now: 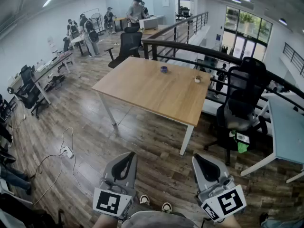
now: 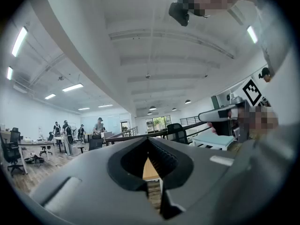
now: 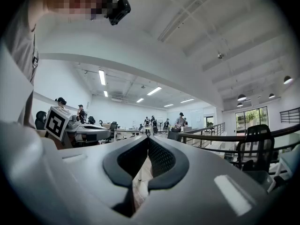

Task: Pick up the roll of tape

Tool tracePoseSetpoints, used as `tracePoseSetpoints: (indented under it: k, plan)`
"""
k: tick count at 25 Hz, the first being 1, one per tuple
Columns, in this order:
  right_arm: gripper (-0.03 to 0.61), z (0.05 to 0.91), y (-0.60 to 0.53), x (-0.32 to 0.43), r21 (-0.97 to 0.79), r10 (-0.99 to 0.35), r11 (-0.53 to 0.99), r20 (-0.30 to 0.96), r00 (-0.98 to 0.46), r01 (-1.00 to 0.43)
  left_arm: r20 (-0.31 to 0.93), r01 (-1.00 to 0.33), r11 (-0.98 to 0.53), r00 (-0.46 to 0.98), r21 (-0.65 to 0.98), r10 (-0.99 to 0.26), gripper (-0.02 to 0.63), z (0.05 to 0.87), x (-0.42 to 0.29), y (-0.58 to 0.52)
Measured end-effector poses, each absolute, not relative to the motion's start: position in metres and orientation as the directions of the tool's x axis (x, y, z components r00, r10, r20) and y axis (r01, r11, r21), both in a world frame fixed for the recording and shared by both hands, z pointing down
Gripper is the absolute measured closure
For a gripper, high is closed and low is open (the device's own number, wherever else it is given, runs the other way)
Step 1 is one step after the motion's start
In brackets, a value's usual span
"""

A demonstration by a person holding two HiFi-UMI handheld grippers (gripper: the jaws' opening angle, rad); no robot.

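The left claw [image 1: 127,156] and the right claw [image 1: 200,159] are held low and level, side by side above the wooden floor [image 1: 161,167], each closed with nothing between its jaws. The roll of tape [image 1: 164,69], small and blue, lies on the bench [image 1: 142,89] well ahead of both claws; a small pale object [image 1: 197,79] sits near it, toward the right claw's side

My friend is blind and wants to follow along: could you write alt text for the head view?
Seen from above, a person holds a grey left gripper and right gripper, jaws shut and empty, over a dark wood-plank floor. Ahead stands a light wooden table with white legs carrying a small blue roll of tape and a small pale object.
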State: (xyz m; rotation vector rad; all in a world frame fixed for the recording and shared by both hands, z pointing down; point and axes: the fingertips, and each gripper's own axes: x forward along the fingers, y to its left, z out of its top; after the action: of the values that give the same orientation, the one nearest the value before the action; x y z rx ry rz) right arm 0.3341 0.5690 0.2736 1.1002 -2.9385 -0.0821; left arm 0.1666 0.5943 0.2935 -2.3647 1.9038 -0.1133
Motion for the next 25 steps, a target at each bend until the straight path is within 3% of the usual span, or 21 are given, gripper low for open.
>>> tracePoseSetpoints:
  k: [3,7,13,22,23,25]
  plan:
    - [0.568,0.274,0.567,0.337,0.048,-0.65,0.758,-0.016,-0.76,-0.65,-0.085,-0.961,-0.227,0.242,-0.155,-0.967,0.614,0.284,0.173,0.592]
    - [0.568,0.276,0.565,0.338,0.05,-0.638,0.769,-0.013,-0.77,-0.638,-0.011,-0.966,-0.214,0.218,-0.148,-0.976,0.614,0.295,0.176,0.589]
    - [0.568,0.279,0.56,0.342,0.046,-0.639,0.768,-0.011,-0.769,-0.639,-0.056,-0.957,-0.229,0.242,-0.181,-0.969,0.614,0.291,0.181,0.584]
    - [0.559,0.276,0.546,0.348,0.027,-0.631,0.774,-0.049,-0.774,-0.633,-0.018,-0.964,-0.202,0.208,-0.173,-0.978,0.614,0.299,0.178,0.57]
    - [0.547,0.274,0.544,0.348,0.017,-0.635,0.771,-0.061,-0.77,-0.637,-0.023,-0.963,-0.203,0.21,-0.175,-0.977,0.612,0.298,0.176,0.568]
    - [0.418,0.27,0.538,0.346,0.008,-0.641,0.766,-0.08,-0.764,-0.643,-0.016,-0.965,-0.2,0.205,-0.171,-0.979,0.614,0.298,0.173,0.563]
